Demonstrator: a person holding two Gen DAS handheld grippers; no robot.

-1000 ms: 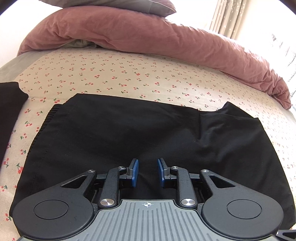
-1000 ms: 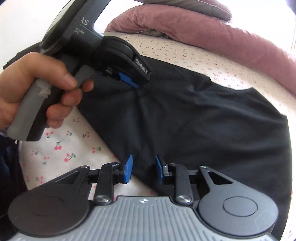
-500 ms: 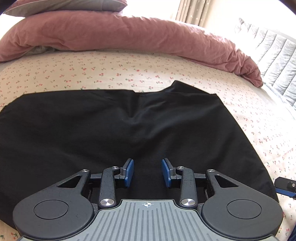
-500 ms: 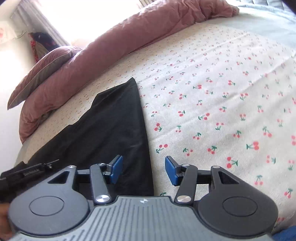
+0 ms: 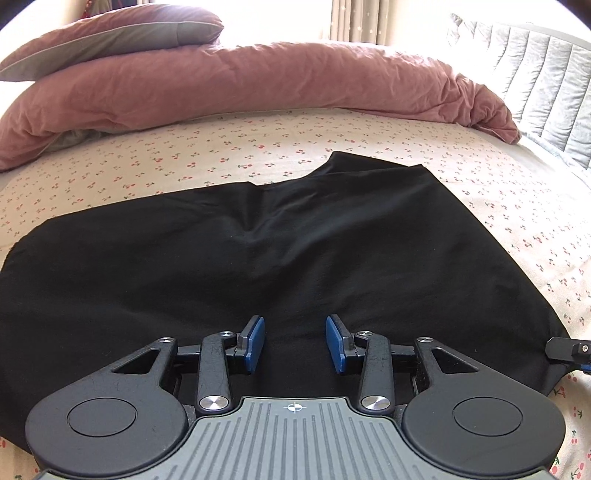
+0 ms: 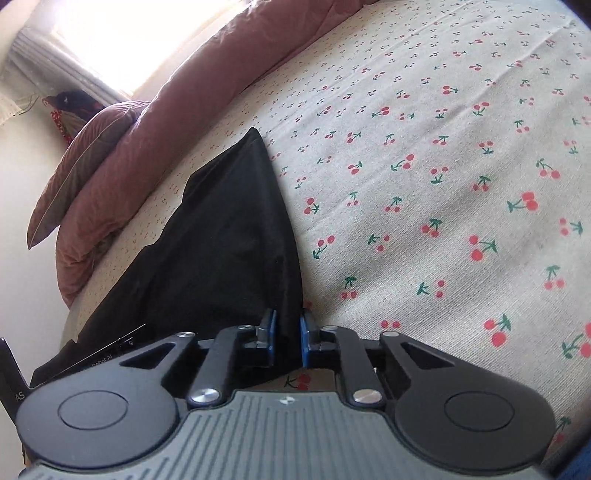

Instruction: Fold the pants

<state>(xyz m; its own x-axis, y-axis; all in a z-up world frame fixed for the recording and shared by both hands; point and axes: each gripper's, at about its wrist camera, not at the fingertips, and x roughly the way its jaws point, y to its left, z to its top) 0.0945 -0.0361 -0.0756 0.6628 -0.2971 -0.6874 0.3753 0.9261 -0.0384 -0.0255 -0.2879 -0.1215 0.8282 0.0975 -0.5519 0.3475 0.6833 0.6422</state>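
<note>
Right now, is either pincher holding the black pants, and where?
The right gripper pinches the black pants at their edge. The left gripper is open, holding nothing.

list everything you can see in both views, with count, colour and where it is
pants: one, black, spread flat on the bed
bed sheet: one, cream with red cherry print, under the pants
duvet: one, dusty pink, bunched along the far side of the bed
pillow: one, pink and grey, on top of the duvet
headboard: one, grey quilted, far right
curtain: pale, behind the bed
left tongs: blue pads, open above the pants
right tongs: blue pads, shut on the pants' edge
</note>
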